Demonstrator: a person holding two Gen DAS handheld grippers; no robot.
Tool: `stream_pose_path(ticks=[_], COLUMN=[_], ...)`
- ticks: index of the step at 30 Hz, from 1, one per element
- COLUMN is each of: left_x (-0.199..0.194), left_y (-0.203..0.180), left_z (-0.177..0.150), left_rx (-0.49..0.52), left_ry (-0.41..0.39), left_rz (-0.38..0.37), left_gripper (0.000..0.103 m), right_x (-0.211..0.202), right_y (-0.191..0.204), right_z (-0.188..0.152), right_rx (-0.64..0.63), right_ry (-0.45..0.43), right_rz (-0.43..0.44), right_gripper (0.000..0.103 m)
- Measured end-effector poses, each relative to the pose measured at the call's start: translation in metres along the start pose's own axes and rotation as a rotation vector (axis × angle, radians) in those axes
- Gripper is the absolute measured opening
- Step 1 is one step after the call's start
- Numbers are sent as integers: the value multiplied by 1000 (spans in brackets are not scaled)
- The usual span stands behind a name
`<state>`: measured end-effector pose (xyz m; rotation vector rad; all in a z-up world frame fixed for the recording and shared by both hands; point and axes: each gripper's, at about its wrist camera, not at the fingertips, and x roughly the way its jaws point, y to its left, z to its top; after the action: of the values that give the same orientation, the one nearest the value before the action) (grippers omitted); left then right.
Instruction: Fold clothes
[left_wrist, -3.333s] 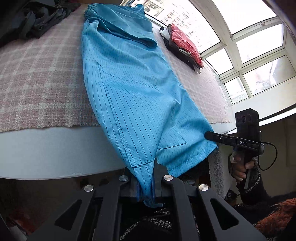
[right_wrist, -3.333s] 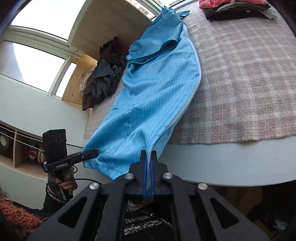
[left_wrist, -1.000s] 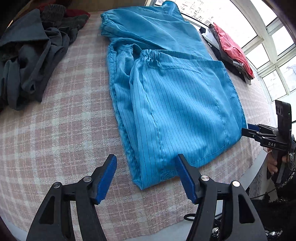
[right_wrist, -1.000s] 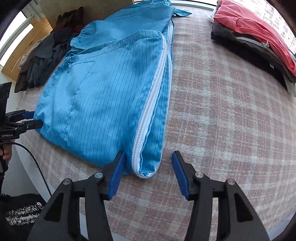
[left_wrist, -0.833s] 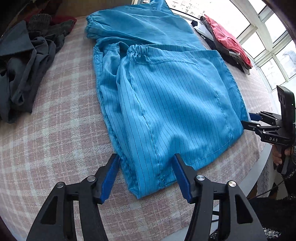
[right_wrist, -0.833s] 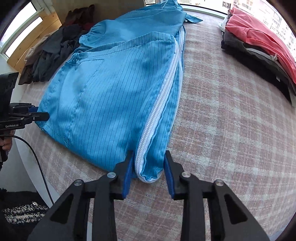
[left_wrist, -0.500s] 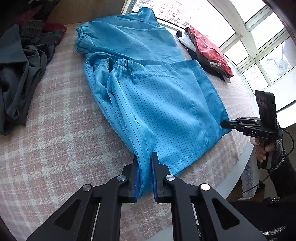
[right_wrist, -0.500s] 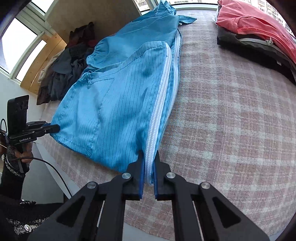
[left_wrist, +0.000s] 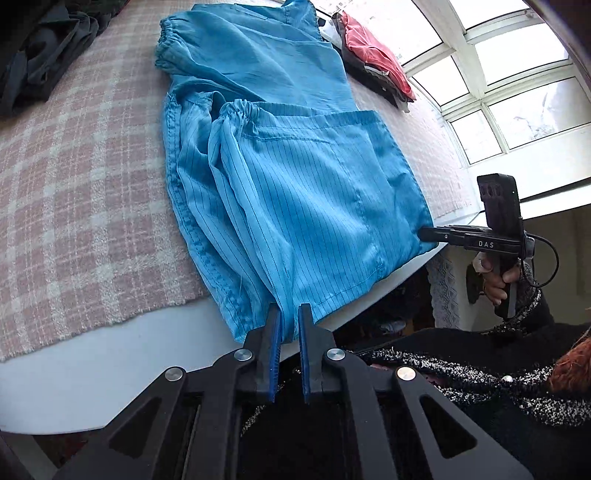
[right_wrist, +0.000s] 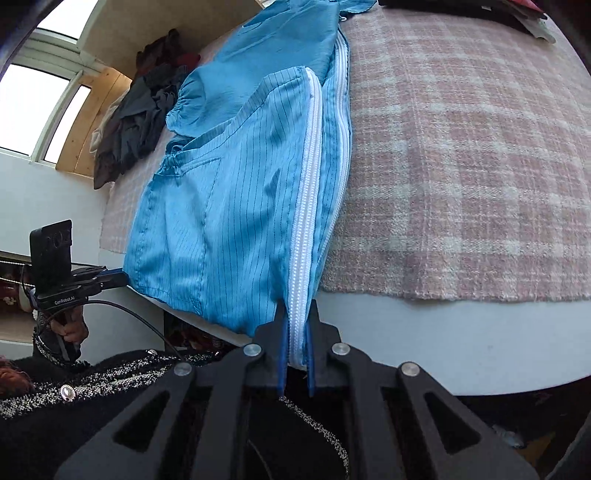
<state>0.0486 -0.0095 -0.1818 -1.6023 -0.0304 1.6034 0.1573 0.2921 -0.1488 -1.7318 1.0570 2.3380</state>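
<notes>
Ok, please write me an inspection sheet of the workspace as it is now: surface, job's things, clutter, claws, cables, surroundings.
Surface: pink plaid cloth covers a white table, whose near edge stays bare.
Job's things: blue striped garment with white zipper, partly folded, near end hanging over the table edge.
Clutter: dark clothes pile at the far left; folded stack with red top at the far right.
Claws: left claw shut on the garment's near left corner; right claw shut on the zipper edge.
Cables: black cable from the left tool; another from the right tool.
Surroundings: windows; wooden panel.
</notes>
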Motion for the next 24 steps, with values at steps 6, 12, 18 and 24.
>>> stream_pose_path(ticks=[6,12,18,24], left_x=[-2,-7,13,23], left_y=[0,-8,-6,-1], left_z=[8,-15,-24,-24], left_rx=[40,129,141,163], left_ry=[-38,-11,20,50], left_rz=[35,130,175,163], left_gripper=[7,35,42,4], right_x=[2,-2,24,8], right_y=[20,40,33,10], right_z=[-4,-35,-28,-11], right_rx=[-212,-452,-407,-238], right_ry=[15,-58,-16,-10], right_rz=[-286,-468,-397,-191], right_gripper=[19,53,49,5])
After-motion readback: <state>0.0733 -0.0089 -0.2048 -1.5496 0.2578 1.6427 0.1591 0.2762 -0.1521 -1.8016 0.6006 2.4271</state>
